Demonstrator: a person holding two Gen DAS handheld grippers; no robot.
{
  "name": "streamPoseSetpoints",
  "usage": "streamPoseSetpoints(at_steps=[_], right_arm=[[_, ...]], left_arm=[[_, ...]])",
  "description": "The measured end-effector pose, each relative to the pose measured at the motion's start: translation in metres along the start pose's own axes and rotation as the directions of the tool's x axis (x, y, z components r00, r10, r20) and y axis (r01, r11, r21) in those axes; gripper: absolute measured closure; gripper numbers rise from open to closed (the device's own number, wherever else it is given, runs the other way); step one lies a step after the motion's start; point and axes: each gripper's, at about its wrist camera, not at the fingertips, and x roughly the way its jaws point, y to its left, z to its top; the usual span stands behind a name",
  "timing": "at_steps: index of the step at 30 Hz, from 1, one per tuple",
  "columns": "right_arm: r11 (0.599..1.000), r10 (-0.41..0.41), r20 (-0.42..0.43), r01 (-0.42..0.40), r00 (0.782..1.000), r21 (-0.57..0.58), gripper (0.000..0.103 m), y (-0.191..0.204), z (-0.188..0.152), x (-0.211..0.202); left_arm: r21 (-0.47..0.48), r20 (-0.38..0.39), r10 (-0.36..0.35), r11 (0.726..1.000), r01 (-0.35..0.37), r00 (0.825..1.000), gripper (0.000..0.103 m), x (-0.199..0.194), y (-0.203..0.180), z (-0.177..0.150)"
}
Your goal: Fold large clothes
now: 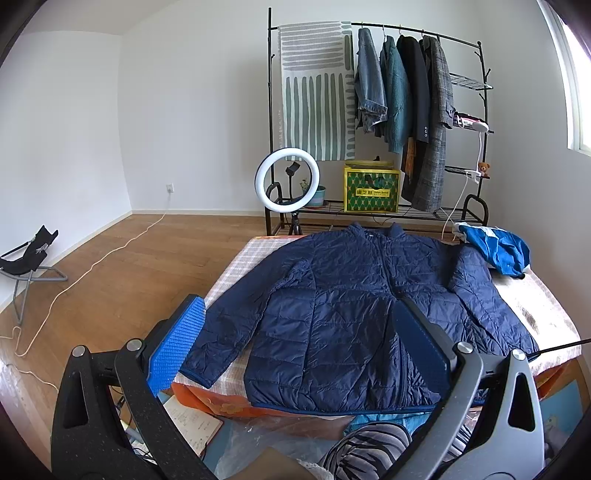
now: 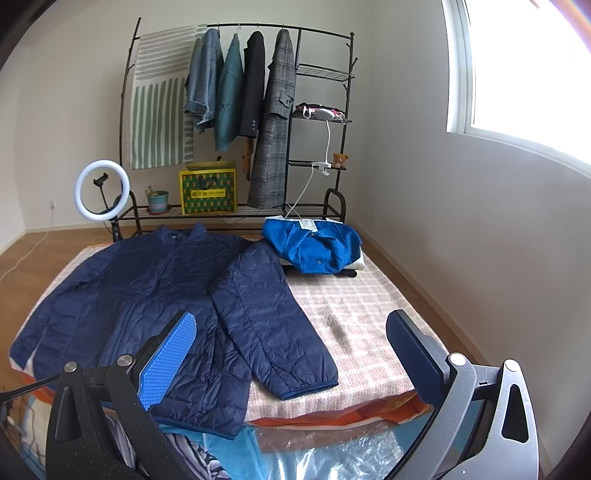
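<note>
Jacket: a navy quilted puffer jacket [image 1: 354, 317] is laid flat, front up, sleeves spread, on the checked bed cover [image 2: 354, 306].
Progress: no fold is seen; all folding judged outstanding.
Left hand-held gripper [image 1: 295, 343]: spread wide, nothing held.
Right hand-held gripper [image 2: 291, 354]: spread wide, nothing held.

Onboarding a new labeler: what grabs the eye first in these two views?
The navy puffer jacket spread flat, front up, sleeves out, across the checked bed cover. Next, the crumpled bright blue jacket at the bed's far corner, by the right sleeve. Behind the bed stands a black clothes rack with hanging coats and a lit ring light; both the left gripper and right gripper hang open, holding nothing.
</note>
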Motion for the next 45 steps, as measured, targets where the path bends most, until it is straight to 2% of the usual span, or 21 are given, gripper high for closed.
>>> streamPoseSetpoints(at_steps=[45], right_arm=[[1.0,0.009,-0.007,-0.009,1.0,0.018,0.001,-0.0052,-0.0038,0.0005]], left_arm=[[-0.001,0.009,-0.004,1.0,0.004,1.0,0.0,-0.0054,-0.0043,0.0027]])
